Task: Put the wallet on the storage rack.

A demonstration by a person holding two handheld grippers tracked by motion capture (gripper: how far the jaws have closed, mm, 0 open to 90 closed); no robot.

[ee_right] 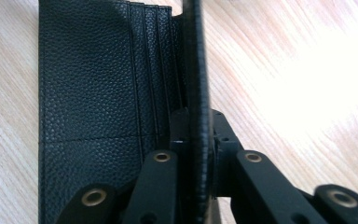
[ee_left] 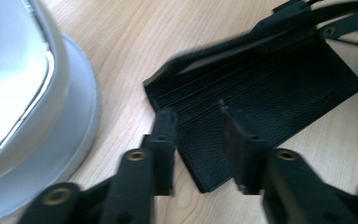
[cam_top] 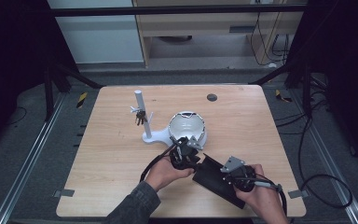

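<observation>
wallet (cam_top: 216,179) — black leather, lying open on the table (cam_top: 121,154) just below the white bowl (cam_top: 187,126), long axis running from left gripper (ee_left: 196,126), jaws parted astride its near end, to right gripper (ee_right: 198,126) — clamped on the raised flap.

One black wallet (cam_top: 216,179), one white bowl (cam_top: 187,126), one white stand (cam_top: 142,116), two grippers, one table (cam_top: 112,154).

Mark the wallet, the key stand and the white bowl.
wallet (ee_right: 88,84): right gripper view, grained inner panel.
key stand (cam_top: 139,103): high view, upright white post.
white bowl (cam_top: 186,122): high view, inside of the bowl.
</observation>
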